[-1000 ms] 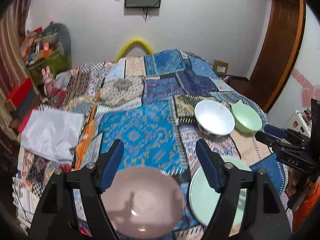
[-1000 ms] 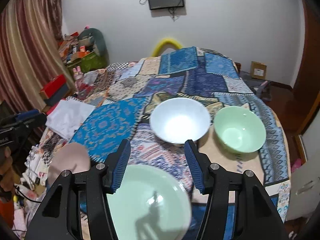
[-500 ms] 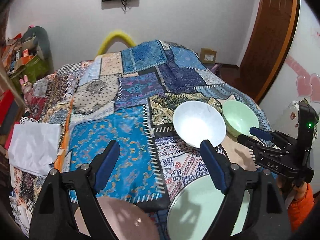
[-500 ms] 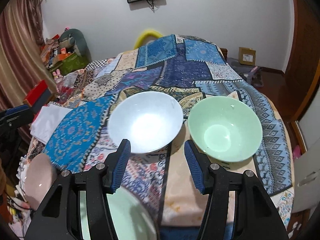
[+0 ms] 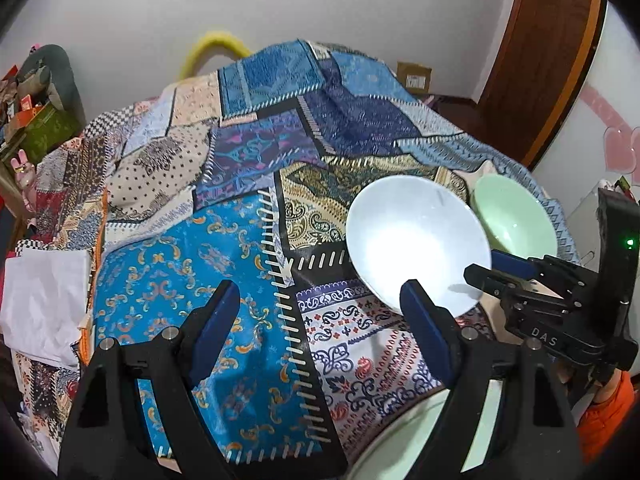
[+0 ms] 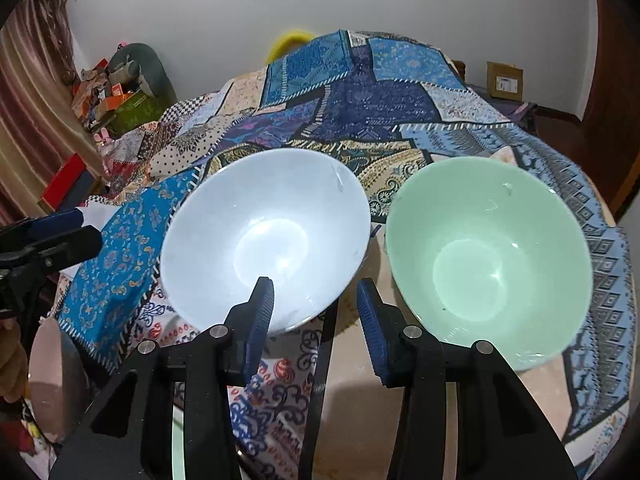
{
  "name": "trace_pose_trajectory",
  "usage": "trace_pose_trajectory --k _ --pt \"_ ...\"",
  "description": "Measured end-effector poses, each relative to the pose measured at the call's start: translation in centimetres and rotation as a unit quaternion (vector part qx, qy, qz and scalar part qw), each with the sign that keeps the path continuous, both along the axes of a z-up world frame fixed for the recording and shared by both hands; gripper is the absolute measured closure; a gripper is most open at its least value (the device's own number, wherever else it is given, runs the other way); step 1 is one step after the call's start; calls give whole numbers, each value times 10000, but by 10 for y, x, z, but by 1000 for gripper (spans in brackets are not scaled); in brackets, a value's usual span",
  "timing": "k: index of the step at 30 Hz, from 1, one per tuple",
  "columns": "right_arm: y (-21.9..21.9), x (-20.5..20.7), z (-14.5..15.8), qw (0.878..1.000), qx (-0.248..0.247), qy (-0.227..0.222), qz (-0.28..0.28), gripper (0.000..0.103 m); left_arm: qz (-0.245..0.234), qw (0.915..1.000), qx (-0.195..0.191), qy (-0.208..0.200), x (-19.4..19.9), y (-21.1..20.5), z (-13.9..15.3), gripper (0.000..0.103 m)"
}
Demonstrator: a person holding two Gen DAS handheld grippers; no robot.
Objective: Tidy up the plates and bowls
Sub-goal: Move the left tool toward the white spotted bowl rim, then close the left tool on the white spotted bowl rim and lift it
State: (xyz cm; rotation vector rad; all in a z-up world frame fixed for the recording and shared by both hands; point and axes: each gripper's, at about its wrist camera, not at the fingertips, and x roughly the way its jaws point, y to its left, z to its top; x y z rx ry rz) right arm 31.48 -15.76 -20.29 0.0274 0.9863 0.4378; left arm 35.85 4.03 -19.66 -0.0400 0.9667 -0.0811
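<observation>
A white bowl (image 6: 264, 232) and a pale green bowl (image 6: 488, 256) sit side by side on the patchwork cloth (image 6: 380, 92). My right gripper (image 6: 316, 288) is open, its left finger over the white bowl's near rim and its right finger in the gap between the bowls. My left gripper (image 5: 320, 300) is open and empty over the cloth, left of the white bowl (image 5: 416, 240). The green bowl (image 5: 516, 216) lies behind it. A green plate (image 5: 400, 444) and a pink plate (image 6: 56, 376) lie at the near edge, partly hidden.
A folded white cloth (image 5: 44, 300) lies at the table's left edge. Boxes and clutter (image 6: 116, 100) stand against the far left wall. A wooden door (image 5: 536, 60) is at the right. The right gripper's body (image 5: 560, 304) shows in the left wrist view.
Both grippers moved forward over the table toward the bowls. The plates slid to the bottom of both views. The right gripper now reaches the white bowl's near rim.
</observation>
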Motion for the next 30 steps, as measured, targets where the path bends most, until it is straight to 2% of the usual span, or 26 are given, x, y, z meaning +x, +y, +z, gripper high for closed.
trace_pose_trajectory --k 8,13,19,26,28,30 --pt "11 4 -4 9998 -185 21 99 68 2 9998 -49 193 17 1 -20 21" --pt "15 12 -7 9997 -57 90 233 76 -4 9997 43 237 25 -2 -28 21" --pt "34 10 -7 9976 -187 50 664 77 103 9984 129 545 34 2 -43 41" --pt "39 10 -6 9966 -75 75 811 77 159 9955 -19 932 42 8 -62 77" --pt "40 10 -5 9967 -46 81 806 77 82 9955 -23 948 42 5 -64 84" --pt "41 11 -4 9969 -65 89 776 77 17 9956 7 940 42 1 -64 85"
